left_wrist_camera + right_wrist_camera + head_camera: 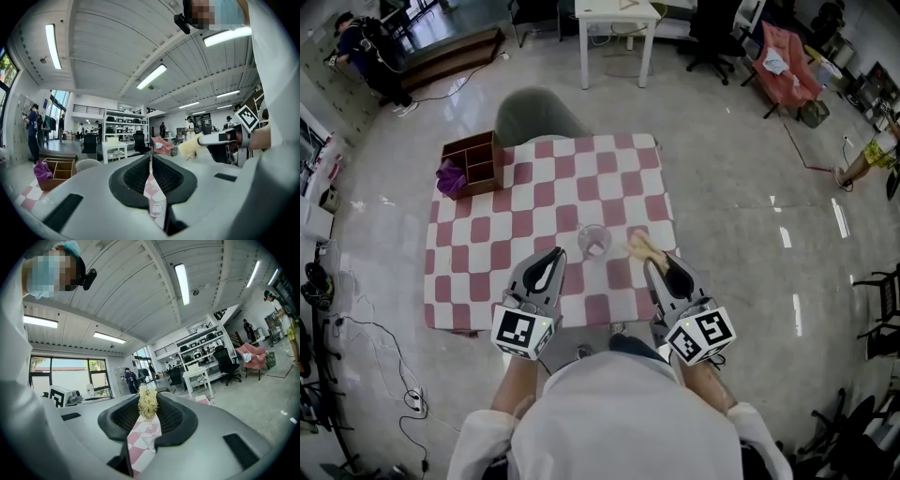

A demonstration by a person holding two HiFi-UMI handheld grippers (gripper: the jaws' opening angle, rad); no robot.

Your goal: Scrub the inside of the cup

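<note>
**Approach step, no scrubbing yet**

Head view: the clear cup (pixel 593 241) stands upright on the checkered desk (pixel 478 272), between both tongs and touched by neither.

Left gripper view: the left tongs (pixel 151 157) are pinched together with nothing in them.

Right gripper view: the right tongs (pixel 148 401) are clamped on a yellow scrub pad (pixel 147 409).

My guess for the next move: the left one opens and steadies the cup so the pad can go in.
</note>
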